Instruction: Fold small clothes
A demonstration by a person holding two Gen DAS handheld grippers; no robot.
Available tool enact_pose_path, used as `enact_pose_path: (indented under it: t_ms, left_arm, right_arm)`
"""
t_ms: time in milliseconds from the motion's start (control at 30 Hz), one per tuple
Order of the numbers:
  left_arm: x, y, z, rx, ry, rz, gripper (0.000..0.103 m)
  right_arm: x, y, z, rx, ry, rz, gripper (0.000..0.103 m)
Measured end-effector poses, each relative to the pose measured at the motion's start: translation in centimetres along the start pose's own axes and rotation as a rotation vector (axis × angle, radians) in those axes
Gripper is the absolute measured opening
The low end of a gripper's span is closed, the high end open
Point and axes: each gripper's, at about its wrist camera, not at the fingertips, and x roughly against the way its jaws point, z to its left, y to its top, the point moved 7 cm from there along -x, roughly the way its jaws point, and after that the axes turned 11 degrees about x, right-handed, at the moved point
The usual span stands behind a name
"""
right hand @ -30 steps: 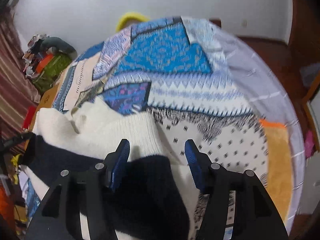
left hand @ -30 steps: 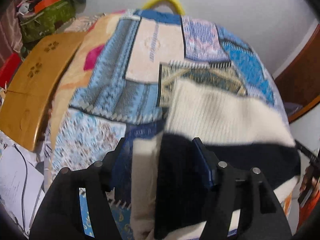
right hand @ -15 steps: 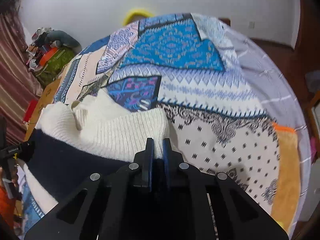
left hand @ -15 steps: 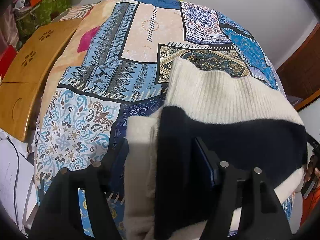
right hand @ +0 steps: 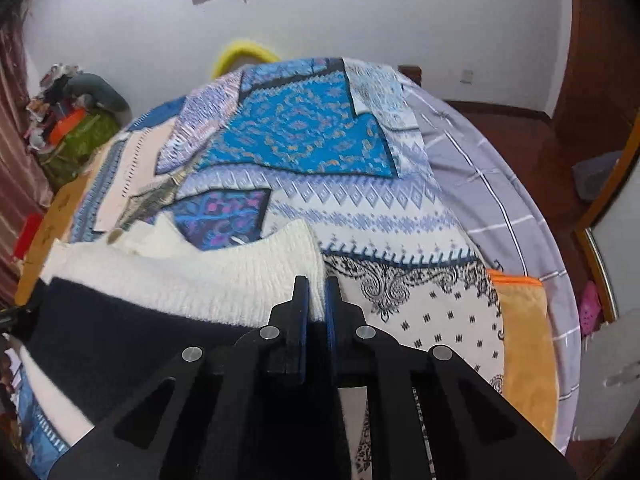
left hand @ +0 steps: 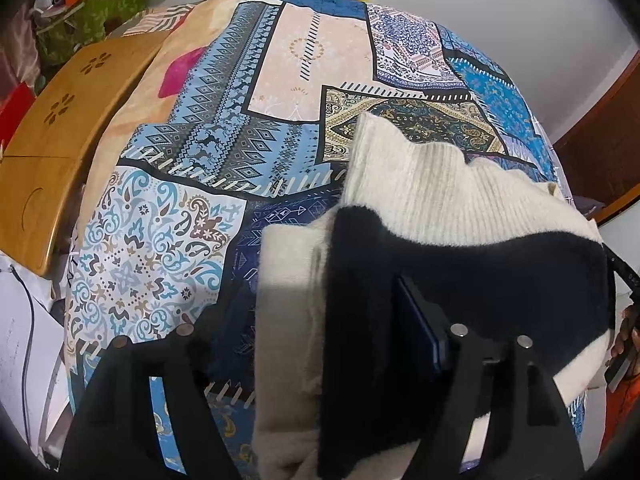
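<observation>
A cream and dark navy knitted sweater lies on the patterned bedspread. It also shows in the right wrist view. My left gripper stands wide apart around the sweater's left edge, cloth lying between its jaws; its left finger is hidden under cloth and its right finger shows beside the navy band. My right gripper is shut on the sweater's right edge, where cream meets navy.
A wooden lap table leans at the bed's left side. A green bag with clutter stands at the far left. A yellow hoop peeks behind the bed. An orange cloth lies on the grey sheet at right.
My right gripper has shut on the sweater's right edge, having been open one second ago. The left gripper has moved forward over the sweater's left edge and stays open.
</observation>
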Motion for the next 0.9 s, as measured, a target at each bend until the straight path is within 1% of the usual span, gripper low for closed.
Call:
enact_pose_path:
  t_ms: [100, 167, 200, 233, 300, 367, 433, 500, 567, 600, 633, 667, 700, 733, 800, 900]
  left_arm:
    - [0.0, -0.1, 0.2, 0.006, -0.006, 0.002, 0.076]
    - [0.1, -0.2, 0.4, 0.008, -0.006, 0.004, 0.076]
    - [0.2, -0.2, 0.5, 0.008, -0.006, 0.004, 0.076]
    - [0.3, -0.2, 0.6, 0.008, -0.005, 0.005, 0.076]
    - [0.5, -0.3, 0.7, 0.01, -0.005, 0.007, 0.076]
    - [0.7, -0.4, 0.8, 0.011, -0.002, 0.005, 0.076]
    - [1.3, -0.5, 0.7, -0.002, 0.011, -0.01, 0.075]
    - [2.0, -0.6, 0.3, -0.025, 0.027, -0.032, 0.075]
    - [2.8, -0.7, -0.3, -0.06, 0.04, -0.055, 0.075]
    - [3.5, -0.8, -0.8, -0.086, 0.044, -0.074, 0.075]
    - [3.9, -0.9, -1.2, -0.104, 0.044, -0.085, 0.075]
    - [4.5, -0.9, -1.6, -0.124, 0.041, -0.098, 0.075]
    - [5.1, -1.0, -2.1, -0.145, 0.036, -0.111, 0.075]
    - [5.8, -1.1, -2.6, -0.164, 0.03, -0.126, 0.075]
    - [6.9, -1.3, -3.7, -0.201, 0.016, -0.15, 0.075]
    - [8.1, -1.4, -5.5, -0.244, -0.015, -0.176, 0.075]
  right_arm:
    - [-0.1, -0.1, -0.3, -0.006, -0.043, -0.003, 0.007]
    - [0.5, 0.1, -1.1, -0.024, -0.113, -0.015, 0.006]
    - [0.9, 0.3, -1.6, -0.037, -0.135, -0.029, 0.006]
    - [1.3, 0.5, -2.2, -0.064, -0.132, -0.035, 0.006]
    - [2.2, 0.6, -2.8, -0.117, -0.07, -0.036, 0.006]
    - [3.3, 1.0, -2.2, -0.109, -0.021, -0.042, 0.006]
    - [4.3, 1.4, -0.5, -0.047, 0.004, -0.049, 0.006]
    - [5.1, 1.7, 2.0, 0.027, 0.044, -0.048, 0.007]
    - [5.6, 2.1, 4.7, 0.092, 0.091, -0.048, 0.01]
    - [5.8, 2.2, 6.4, 0.128, 0.119, -0.049, 0.016]
    - [6.0, 2.4, 8.1, 0.16, 0.146, -0.053, 0.025]
    - [6.0, 2.4, 9.5, 0.183, 0.169, -0.061, 0.03]
    - [6.1, 2.5, 10.7, 0.201, 0.193, -0.071, 0.038]
    - [6.1, 2.6, 12.0, 0.218, 0.219, -0.082, 0.042]
    - [5.8, 2.5, 14.9, 0.25, 0.277, -0.079, 0.044]
    - [4.6, 1.9, 18.4, 0.29, 0.336, -0.044, 0.044]
